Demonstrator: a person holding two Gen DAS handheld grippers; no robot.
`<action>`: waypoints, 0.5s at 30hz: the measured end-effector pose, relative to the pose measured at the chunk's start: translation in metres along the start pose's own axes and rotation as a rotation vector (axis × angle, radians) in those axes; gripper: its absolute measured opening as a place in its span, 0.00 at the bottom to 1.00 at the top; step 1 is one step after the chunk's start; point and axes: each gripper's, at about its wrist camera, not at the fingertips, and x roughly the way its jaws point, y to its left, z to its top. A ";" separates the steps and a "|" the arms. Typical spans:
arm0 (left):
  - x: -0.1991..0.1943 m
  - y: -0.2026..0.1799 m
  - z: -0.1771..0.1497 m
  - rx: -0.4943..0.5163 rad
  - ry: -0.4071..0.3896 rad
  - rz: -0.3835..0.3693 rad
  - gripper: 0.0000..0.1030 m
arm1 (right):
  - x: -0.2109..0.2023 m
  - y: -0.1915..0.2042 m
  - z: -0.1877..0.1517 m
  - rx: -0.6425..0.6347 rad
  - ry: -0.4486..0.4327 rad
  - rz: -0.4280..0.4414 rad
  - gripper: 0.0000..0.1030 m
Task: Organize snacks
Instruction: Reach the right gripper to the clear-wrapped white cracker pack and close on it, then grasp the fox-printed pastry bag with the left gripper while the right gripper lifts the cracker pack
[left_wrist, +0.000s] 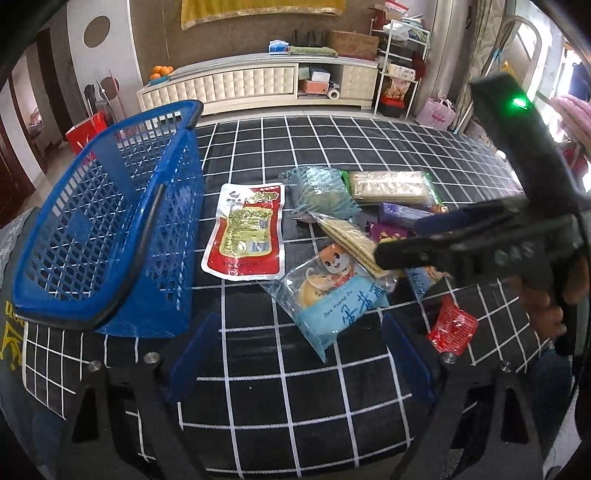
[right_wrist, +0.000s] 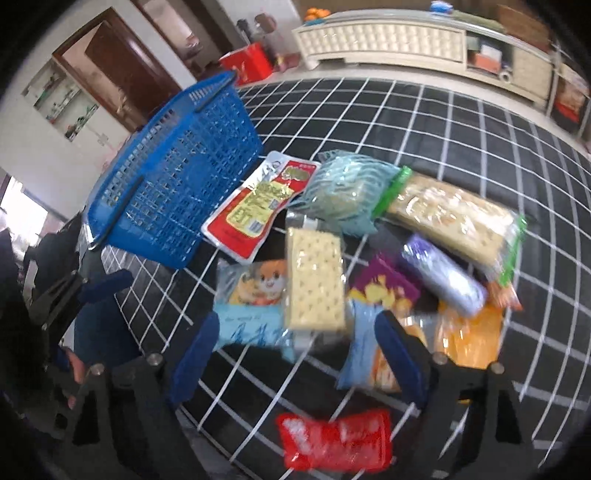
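Note:
A blue mesh basket (left_wrist: 107, 229) stands at the left of the black grid tablecloth; it also shows in the right wrist view (right_wrist: 177, 173). A pile of snack packs lies to its right: a red-and-white pouch (left_wrist: 245, 230), a teal pack (left_wrist: 323, 194), a long cracker pack (left_wrist: 388, 188), a small cracker pack (right_wrist: 314, 282), a light-blue cartoon pack (left_wrist: 332, 295), purple packs (right_wrist: 443, 280) and a small red pack (right_wrist: 336, 441). My left gripper (left_wrist: 299, 358) is open, empty, in front of the light-blue pack. My right gripper (right_wrist: 295, 354) is open above the pile, near the small cracker pack.
The right gripper's body (left_wrist: 480, 243) reaches over the pile from the right in the left wrist view. A white cabinet (left_wrist: 258, 83) stands beyond the table's far edge. The tablecloth (left_wrist: 332, 406) in front of the pile is bare.

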 end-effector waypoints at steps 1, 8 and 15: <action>0.003 0.000 0.001 0.001 0.001 0.005 0.87 | 0.006 -0.003 0.006 -0.005 0.016 0.007 0.84; 0.022 0.008 0.005 -0.018 0.037 0.001 0.87 | 0.044 -0.007 0.025 -0.057 0.112 0.021 0.75; 0.027 0.008 0.004 -0.039 0.055 -0.031 0.87 | 0.058 -0.018 0.025 0.011 0.162 0.097 0.48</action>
